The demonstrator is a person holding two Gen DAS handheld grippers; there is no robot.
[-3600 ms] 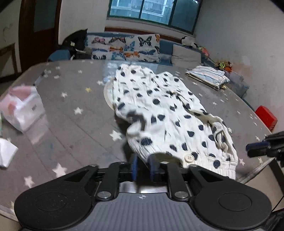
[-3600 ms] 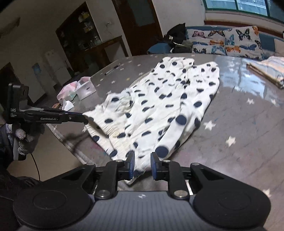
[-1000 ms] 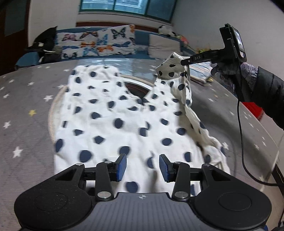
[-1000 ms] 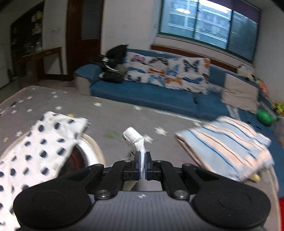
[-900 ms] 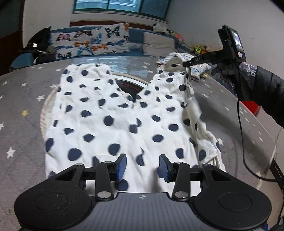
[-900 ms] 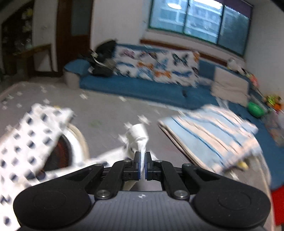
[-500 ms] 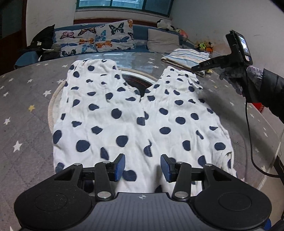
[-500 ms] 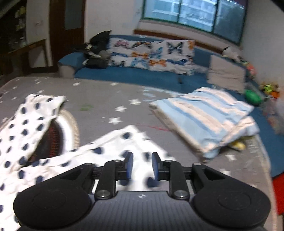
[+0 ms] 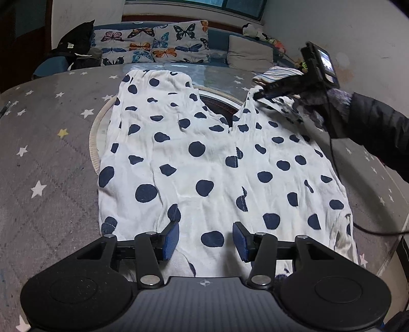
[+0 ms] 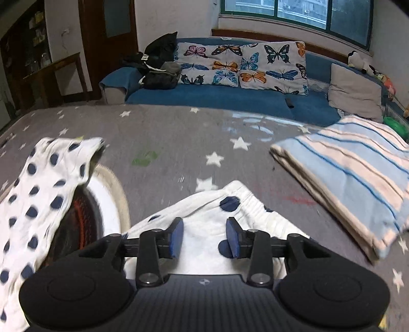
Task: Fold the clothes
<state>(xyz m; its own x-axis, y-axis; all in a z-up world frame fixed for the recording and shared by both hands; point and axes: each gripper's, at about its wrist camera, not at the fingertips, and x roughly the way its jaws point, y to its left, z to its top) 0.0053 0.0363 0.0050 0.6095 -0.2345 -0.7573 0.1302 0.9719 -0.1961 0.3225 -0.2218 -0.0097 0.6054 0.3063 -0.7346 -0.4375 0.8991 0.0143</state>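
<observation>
White polka-dot pants [image 9: 204, 163] spread flat mid-frame, legs toward top. Left gripper [image 9: 204, 241] and right gripper [image 10: 204, 237] wide apart, empty. Waistband cut off at bottom edge.

A home living room: ahead of the tongs, a blue sofa [image 10: 230, 97] with butterfly cushions [image 10: 242, 65] under a window [image 10: 299, 12].

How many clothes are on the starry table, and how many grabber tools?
Polka-dot pants: 1
Folded striped clothes: 1
Grabbers: 2, the left gripper and the right gripper, both open
Total: 4
</observation>
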